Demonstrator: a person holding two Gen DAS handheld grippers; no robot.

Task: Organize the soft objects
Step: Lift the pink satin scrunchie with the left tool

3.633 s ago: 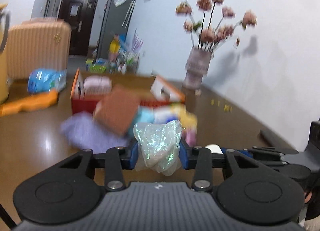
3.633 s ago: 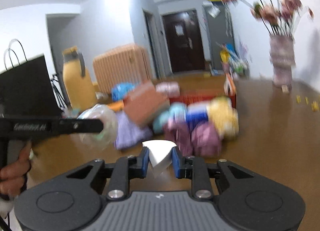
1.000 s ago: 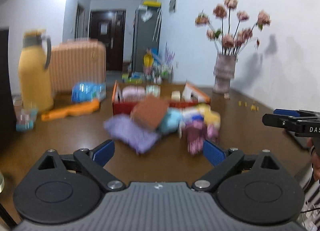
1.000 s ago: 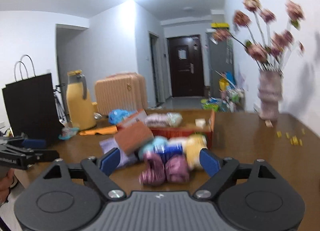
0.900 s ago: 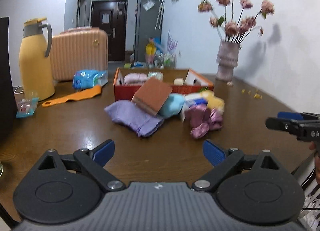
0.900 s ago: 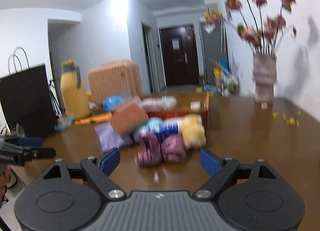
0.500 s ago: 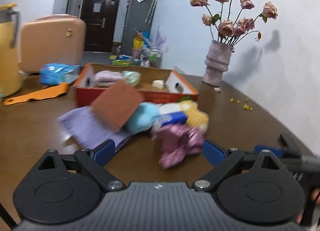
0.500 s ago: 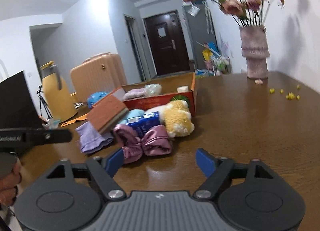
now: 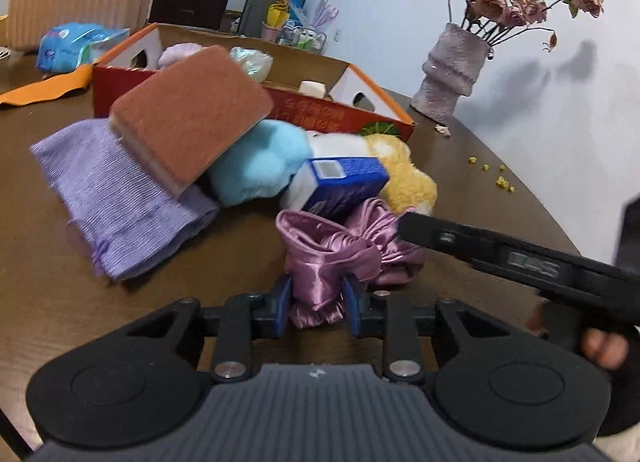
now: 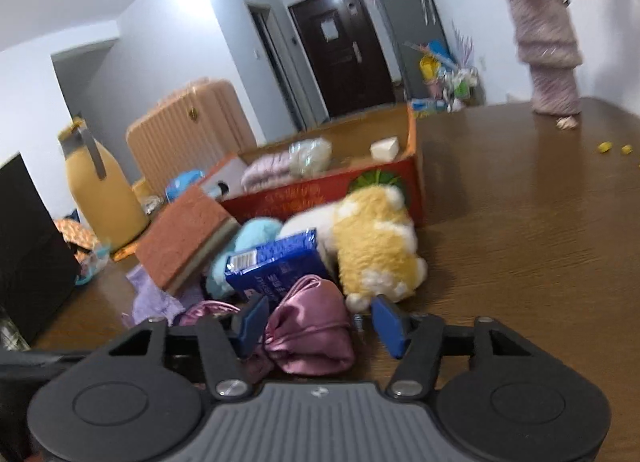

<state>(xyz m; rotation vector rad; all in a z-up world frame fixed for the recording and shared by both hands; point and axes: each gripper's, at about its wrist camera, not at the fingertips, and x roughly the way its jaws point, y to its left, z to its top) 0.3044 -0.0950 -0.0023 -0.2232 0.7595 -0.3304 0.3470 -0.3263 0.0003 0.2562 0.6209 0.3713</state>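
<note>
A pile of soft things lies on the brown table in front of a red cardboard box point(image 9: 344, 113). My left gripper point(image 9: 316, 298) is shut on the near end of a pink satin pouch point(image 9: 328, 258). My right gripper point(image 10: 320, 322) is open, its jaws on either side of the other pink satin pouch point(image 10: 312, 330); it also shows as a black bar in the left wrist view point(image 9: 500, 254). Behind the pouches lie a blue packet point(image 9: 344, 181), a yellow-white plush point(image 10: 376, 246), a light blue plush point(image 9: 256, 165), a brown sponge point(image 9: 188, 113) and a purple cloth point(image 9: 116, 197).
The red box point(image 10: 328, 193) holds a pink bundle point(image 10: 264, 169), a clear bag and a small white block. A vase of dried flowers point(image 9: 452, 77) stands at the back right. A yellow jug point(image 10: 100, 189) and a black bag point(image 10: 28, 254) stand at the left.
Both grippers, earlier shut on a clear bag and a white piece, were open and empty a second ago. They moved in to the pile; the left has closed on a pink pouch.
</note>
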